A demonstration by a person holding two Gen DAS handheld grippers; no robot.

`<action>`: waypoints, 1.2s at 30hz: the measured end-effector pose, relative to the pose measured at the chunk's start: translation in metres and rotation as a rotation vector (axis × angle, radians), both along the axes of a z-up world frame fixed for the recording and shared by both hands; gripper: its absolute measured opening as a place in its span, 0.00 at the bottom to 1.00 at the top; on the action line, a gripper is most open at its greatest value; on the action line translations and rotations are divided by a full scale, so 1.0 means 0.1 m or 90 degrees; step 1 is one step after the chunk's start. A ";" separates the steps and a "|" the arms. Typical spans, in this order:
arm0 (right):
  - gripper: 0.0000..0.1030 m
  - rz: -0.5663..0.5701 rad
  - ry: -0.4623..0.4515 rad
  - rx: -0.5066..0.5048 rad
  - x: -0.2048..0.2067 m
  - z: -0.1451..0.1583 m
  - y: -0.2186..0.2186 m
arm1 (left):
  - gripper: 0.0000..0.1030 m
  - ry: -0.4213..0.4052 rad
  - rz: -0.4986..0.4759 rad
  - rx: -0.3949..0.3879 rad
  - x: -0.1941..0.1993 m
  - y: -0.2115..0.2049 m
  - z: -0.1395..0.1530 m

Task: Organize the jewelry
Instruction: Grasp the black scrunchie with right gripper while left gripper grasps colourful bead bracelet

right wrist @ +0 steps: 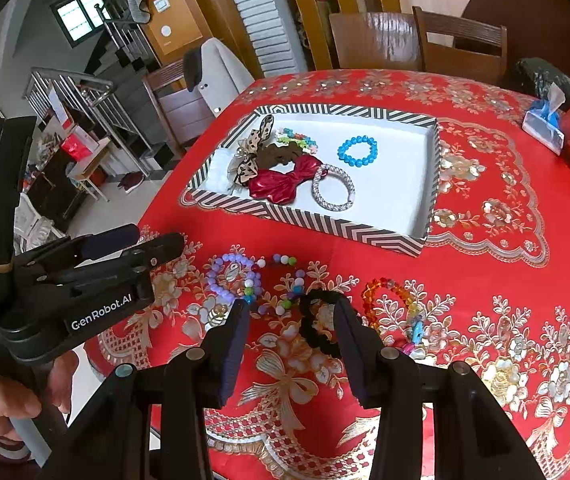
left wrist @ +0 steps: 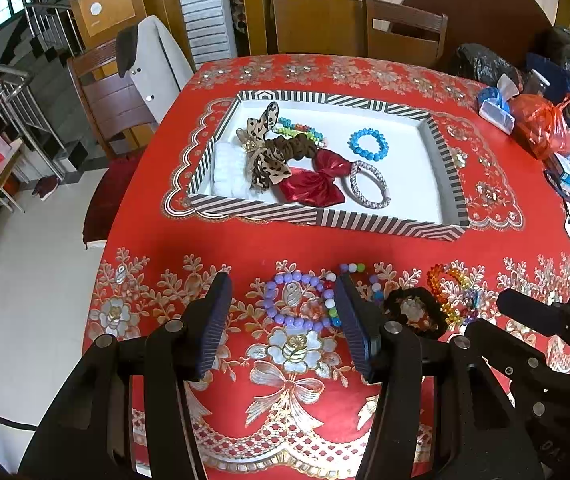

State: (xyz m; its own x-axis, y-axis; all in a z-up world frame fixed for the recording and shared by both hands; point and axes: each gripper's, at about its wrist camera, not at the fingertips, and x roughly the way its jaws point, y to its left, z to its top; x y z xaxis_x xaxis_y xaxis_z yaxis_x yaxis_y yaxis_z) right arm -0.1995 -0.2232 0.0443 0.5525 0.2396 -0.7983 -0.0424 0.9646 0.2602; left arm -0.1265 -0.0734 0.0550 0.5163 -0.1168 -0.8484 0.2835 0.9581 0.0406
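Note:
A striped tray holds a red bow, a leopard bow, a brown scrunchie, a blue bead bracelet and a silver bangle. On the red cloth in front lie a purple bead bracelet, a multicoloured bead string, a black scrunchie and a rainbow bead bracelet. My left gripper is open above the purple bracelet. My right gripper is open beside the black scrunchie.
Plastic bags and clutter fill the table's far right. Wooden chairs stand behind the table, another with a coat at the left. The table's left edge drops to the floor.

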 end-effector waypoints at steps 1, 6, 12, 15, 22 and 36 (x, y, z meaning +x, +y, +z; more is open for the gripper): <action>0.41 -0.001 0.000 0.000 0.00 0.00 0.00 | 0.51 0.000 0.001 0.000 0.00 0.01 0.00; 0.41 0.002 0.003 -0.001 0.00 -0.01 0.02 | 0.51 0.002 0.004 0.000 0.01 0.02 -0.01; 0.41 0.006 0.007 -0.003 0.00 -0.04 0.01 | 0.51 0.010 0.003 0.000 0.02 0.04 -0.03; 0.41 0.006 0.014 -0.006 -0.01 -0.09 0.00 | 0.51 0.028 0.012 -0.023 0.08 0.14 -0.04; 0.41 -0.005 0.049 -0.001 -0.05 -0.35 -0.10 | 0.51 0.074 0.072 -0.070 0.27 0.60 -0.11; 0.40 -0.046 0.067 0.026 -0.05 -0.65 -0.31 | 0.55 0.155 0.019 -0.085 0.42 0.40 -0.46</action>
State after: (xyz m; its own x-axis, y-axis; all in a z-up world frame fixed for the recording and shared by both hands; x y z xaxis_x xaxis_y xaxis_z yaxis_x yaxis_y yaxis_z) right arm -0.2042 -0.2541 -0.0203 0.4827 0.2349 -0.8437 0.0573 0.9528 0.2980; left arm -0.0846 -0.0338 0.0095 0.3044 -0.2232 -0.9260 0.2414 0.9585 -0.1517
